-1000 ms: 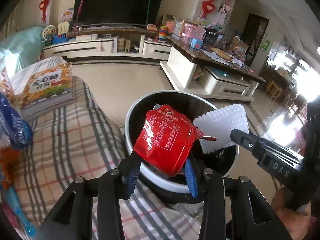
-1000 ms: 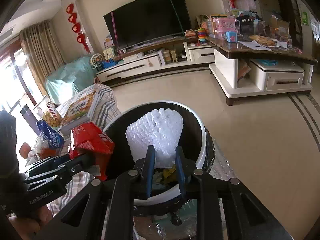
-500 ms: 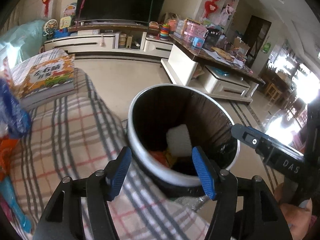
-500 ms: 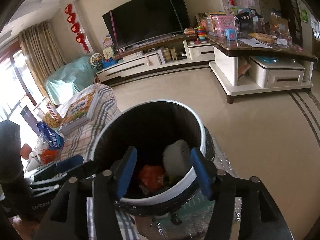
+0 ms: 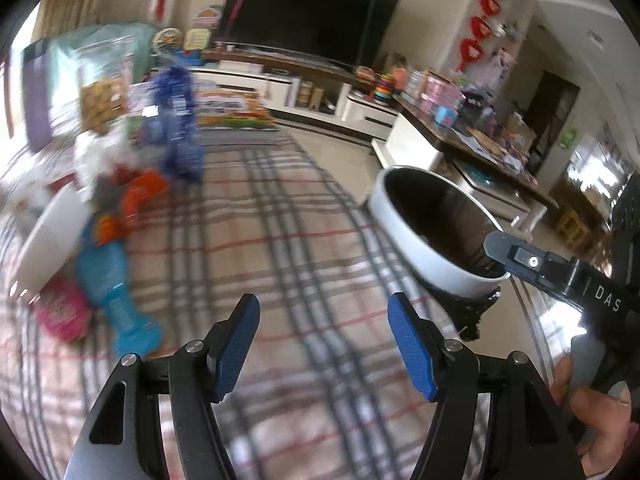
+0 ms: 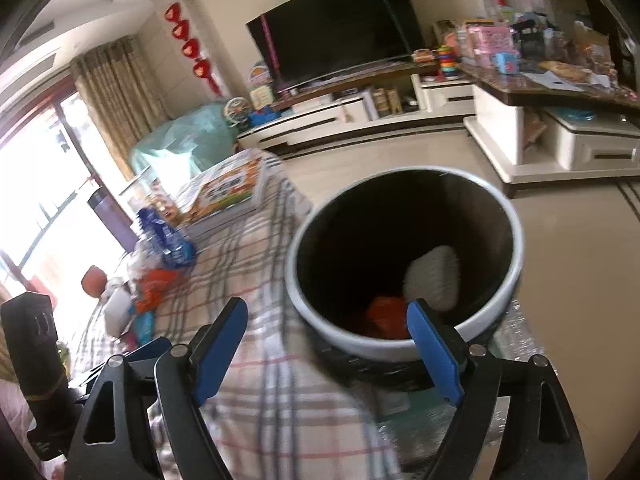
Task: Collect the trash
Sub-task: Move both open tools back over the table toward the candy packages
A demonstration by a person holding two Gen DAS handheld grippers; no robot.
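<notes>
Left gripper (image 5: 323,336): jaws apart, empty, over the plaid cloth (image 5: 256,248). Right gripper (image 6: 328,344): jaws opening, nothing between them, at the near rim of the trash bin (image 6: 516,248). Bin holds a red wrapper (image 6: 386,314) and white foam piece (image 6: 434,276). More blurred wrappers (image 5: 108,236) lie on the cloth, well left of the bin.

Wall-mounted TV (image 6: 336,24), white cabinet (image 6: 360,120), tiled floor (image 6: 580,248)

Left tongs (image 5: 322,344) open, empty, right tongs (image 6: 326,354) opening, empty
</notes>
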